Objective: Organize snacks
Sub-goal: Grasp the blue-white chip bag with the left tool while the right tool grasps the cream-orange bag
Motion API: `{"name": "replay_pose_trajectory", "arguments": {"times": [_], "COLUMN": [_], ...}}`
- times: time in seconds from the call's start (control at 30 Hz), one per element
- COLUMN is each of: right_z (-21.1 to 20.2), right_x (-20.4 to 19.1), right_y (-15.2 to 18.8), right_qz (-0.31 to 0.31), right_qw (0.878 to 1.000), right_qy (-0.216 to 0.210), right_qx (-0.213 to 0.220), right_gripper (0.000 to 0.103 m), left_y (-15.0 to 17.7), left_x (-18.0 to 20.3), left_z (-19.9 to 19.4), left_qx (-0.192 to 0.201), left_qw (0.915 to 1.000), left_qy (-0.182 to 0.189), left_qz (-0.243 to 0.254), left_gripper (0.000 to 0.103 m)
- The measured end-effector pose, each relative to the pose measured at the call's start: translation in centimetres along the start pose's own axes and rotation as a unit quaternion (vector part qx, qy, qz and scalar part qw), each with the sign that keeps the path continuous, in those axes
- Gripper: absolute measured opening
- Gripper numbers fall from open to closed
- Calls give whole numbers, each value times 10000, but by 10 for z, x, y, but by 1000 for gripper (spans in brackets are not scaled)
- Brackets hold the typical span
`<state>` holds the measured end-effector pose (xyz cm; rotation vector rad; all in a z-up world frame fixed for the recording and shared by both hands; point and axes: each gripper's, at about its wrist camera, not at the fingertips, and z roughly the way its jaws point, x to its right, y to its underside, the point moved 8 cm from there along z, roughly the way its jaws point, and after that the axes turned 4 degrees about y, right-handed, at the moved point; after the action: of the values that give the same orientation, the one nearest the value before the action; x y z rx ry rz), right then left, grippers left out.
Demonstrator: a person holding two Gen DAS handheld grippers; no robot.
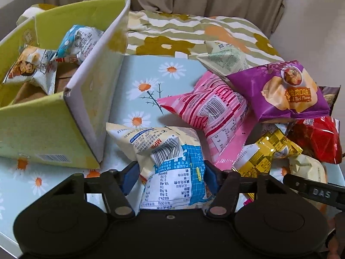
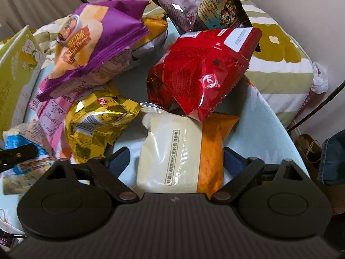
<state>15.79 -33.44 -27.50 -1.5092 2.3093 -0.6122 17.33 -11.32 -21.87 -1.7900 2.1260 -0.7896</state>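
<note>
— Jaws on the left gripper (image 1: pixel 170 178) are partly closed, blue pads pressed into both sides of that cream-and-blue snack bag (image 1: pixel 170 164), which crumples between them. It sits on the daisy-print table (image 1: pixel 148 73), just beside the green cardboard box (image 1: pixel 38 127).

— And the right one?

— Right gripper (image 2: pixel 176 158) stands wide, a cream-and-orange packet (image 2: pixel 172 155) lying between its fingers. I see a gap at each pad, so I'd say nothing is gripped yet.

— How will these bags handle?

— Light and puffy, I reckon. Slick film, air inside, brittle crisps perhaps. Pinch too hard and the contents crack; pinch a corner and it may slide out. Across the middle, as the left has it, looks safest.

— What does the held one look like?

— Back side up: barcode, nutrition table, blue grid panel, cream top.

— The rest?

— Two bags are already in the box. A pink bag (image 1: pixel 211 116), purple bag (image 1: pixel 289 92), red bag (image 2: pixel 200 71) and yellow checked bag (image 2: pixel 97 120) lie heaped on the table's right side.
</note>
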Motion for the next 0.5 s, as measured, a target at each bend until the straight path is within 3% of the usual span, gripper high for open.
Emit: {"name": "replay_pose_trajectory", "arguments": {"times": [0.03, 0.07, 0.3, 0.5], "right_z": [2, 4, 3, -10], "right_x": [0, 0, -6, -9], "right_y": [1, 1, 5, 5], "right_qz": [-7, -34, -362, -355], "right_qw": [10000, 10000, 9988, 9991], "right_qy": [19, 58, 298, 207], "right_qx": [-21, -25, 109, 143], "right_gripper": [99, 96, 82, 78], "left_y": [0, 0, 2, -2], "left_x": [0, 1, -1, 1], "left_z": [-1, -2, -8, -23], "left_qx": [9, 29, 36, 181], "left_qw": [10000, 10000, 9999, 9995], "left_qy": [-12, 41, -3, 64], "left_qz": [38, 58, 169, 254], "left_gripper": [64, 50, 48, 47]}}
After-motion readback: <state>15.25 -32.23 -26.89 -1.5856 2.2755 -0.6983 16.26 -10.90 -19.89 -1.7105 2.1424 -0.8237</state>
